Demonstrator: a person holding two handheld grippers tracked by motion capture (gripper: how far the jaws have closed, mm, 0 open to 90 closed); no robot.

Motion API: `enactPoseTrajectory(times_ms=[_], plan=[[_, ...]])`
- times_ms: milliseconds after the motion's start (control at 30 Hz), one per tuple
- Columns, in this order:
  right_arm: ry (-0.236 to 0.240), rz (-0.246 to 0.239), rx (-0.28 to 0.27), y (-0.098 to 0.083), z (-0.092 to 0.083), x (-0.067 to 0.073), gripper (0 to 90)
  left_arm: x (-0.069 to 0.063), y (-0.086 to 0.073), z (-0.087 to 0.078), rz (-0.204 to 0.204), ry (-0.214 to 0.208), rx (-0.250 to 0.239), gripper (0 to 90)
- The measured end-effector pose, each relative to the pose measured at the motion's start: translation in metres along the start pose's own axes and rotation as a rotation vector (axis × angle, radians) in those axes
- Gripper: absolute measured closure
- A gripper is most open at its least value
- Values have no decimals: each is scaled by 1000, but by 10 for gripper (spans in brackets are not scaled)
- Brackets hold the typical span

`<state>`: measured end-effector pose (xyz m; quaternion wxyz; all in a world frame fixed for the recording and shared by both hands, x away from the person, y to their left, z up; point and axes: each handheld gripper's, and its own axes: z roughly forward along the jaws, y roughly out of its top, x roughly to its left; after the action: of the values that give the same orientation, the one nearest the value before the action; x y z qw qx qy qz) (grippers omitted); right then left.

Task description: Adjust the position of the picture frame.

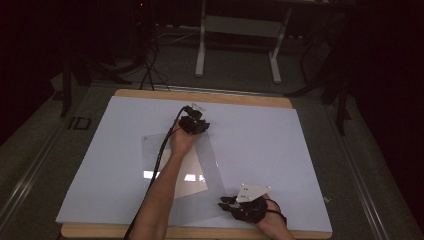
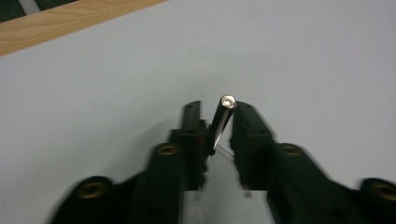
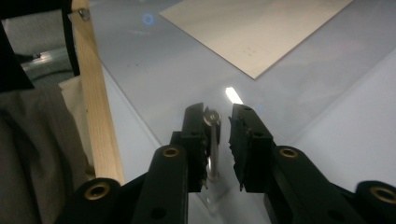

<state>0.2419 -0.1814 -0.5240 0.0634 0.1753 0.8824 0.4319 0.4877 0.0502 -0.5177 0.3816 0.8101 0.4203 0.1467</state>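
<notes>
While the left tool point(image 1: 194, 124), mid-frame, grips a thin metal pin point(image 2: 224, 116) over the table point(image 1: 260, 140), the right tool point(image 1: 239, 204), lower right, apparently clamps another pin point(image 3: 212, 140) at the clear sheet point(image 1: 210, 195), perhaps for pinning it.

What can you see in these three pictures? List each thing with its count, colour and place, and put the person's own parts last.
Table: one, light wood edge, centre of the high view.
Sheet: one, pale blue-white, covering the tabletop.
Clear film: one, transparent, near middle of the sheet.
Card: one, beige, under the film.
Metal pins: two, silvery; one between the left gripper's jaws, one between the right's.
Desk frame: one, white, on the floor behind.
Left gripper: black, mid-table.
Right gripper: black, near edge.
Forearm: one, reaching in from below.
</notes>
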Motion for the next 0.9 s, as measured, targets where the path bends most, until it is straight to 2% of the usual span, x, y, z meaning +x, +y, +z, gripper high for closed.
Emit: enactPoseTrajectory(times_ms=[67, 133, 167, 300, 367, 400, 533, 700, 733, 800, 900], plan=[[-10, 0, -9, -1, 1, 3, 810, 0, -2, 6, -12, 2, 16, 745], [-22, 11, -21, -3, 3, 5, 818, 2, -4, 8, -30, 4, 23, 815], [-20, 17, -23, -4, 3, 5, 825, 2, -4, 8, -20, 6, 25, 817], [-38, 38, -27, -5, 6, 7, 832, -3, -3, 8, 40, 55, 39, 835], [-7, 96, -36, -6, 5, 3, 821, -7, -2, 8, 52, 96, 38, 841], [-6, 123, -39, -6, 5, 1, 818, -9, -2, 8, 58, 116, 41, 843], [-5, 211, -70, -5, -2, -5, 805, -8, 1, 4, 59, 143, 25, 843], [-31, 274, -137, 1, -22, -18, 783, 10, 3, -19, 24, 130, 23, 841], [-28, 295, -156, 1, -26, -24, 775, 15, 3, -25, 15, 130, 17, 842], [-53, 325, -181, 1, -34, -38, 762, 28, 0, -39, -10, 104, -4, 846], [-104, 363, -215, 5, -46, -64, 755, 43, -7, -56, 4, 88, 12, 847]])
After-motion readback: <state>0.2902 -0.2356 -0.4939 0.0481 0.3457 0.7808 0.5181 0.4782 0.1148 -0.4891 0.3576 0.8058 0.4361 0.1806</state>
